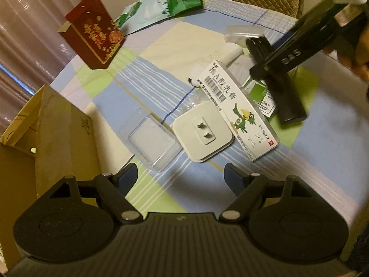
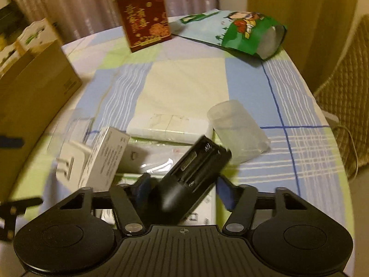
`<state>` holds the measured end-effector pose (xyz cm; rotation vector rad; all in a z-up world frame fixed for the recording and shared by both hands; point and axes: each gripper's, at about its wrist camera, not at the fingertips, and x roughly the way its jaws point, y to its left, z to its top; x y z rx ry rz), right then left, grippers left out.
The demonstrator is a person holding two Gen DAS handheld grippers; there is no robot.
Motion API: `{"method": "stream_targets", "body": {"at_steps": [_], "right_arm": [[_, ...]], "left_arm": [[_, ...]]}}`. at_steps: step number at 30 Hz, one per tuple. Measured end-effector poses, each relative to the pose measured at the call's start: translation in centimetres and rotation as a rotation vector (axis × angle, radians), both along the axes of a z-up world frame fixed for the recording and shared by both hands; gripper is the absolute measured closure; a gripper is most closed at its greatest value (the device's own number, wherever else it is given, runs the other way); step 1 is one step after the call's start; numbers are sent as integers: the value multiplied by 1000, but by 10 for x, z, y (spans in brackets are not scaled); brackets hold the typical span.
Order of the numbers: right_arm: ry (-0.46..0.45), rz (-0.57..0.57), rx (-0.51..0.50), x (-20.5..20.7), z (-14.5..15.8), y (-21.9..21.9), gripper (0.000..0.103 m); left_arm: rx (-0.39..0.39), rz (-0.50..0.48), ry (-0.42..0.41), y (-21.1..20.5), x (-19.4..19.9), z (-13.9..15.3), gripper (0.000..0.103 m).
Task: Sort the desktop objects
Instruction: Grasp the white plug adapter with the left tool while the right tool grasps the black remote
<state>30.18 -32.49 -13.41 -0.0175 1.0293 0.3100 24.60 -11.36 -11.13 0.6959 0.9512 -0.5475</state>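
Black case between my right fingers, over the clutter at mid-bench.

The right blue pad stands off the case and the left one is blurred against it, so I cannot tell if the grip has closed. The case tilts, nose up, probably mid-lift toward the carton at the bench edge. Left gripper: fingers wide apart, nothing held, hovering short of the plug and the clear tray, likely its next pick. The medicine box leans on the plug. Things beneath the case are hidden; motion blur smears the right view.
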Motion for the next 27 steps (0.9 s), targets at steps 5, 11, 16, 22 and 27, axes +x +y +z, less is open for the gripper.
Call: {"method": "stream_targets", "body": {"at_steps": [5, 11, 16, 22, 27], "right_arm": [[11, 54, 17, -17, 4, -18, 60], [38, 43, 15, -40, 6, -34, 66], [69, -12, 39, -53, 2, -49, 66], [98, -47, 61, -59, -2, -55, 65], [112, -95, 88, -60, -5, -60, 65]], "left_arm": [[82, -114, -36, -15, 0, -11, 23], [239, -390, -134, -40, -6, -34, 23], [347, -595, -161, -50, -6, -61, 19], [281, -647, -99, -51, 15, -57, 19], [202, -599, 12, -50, 30, -51, 38]]}}
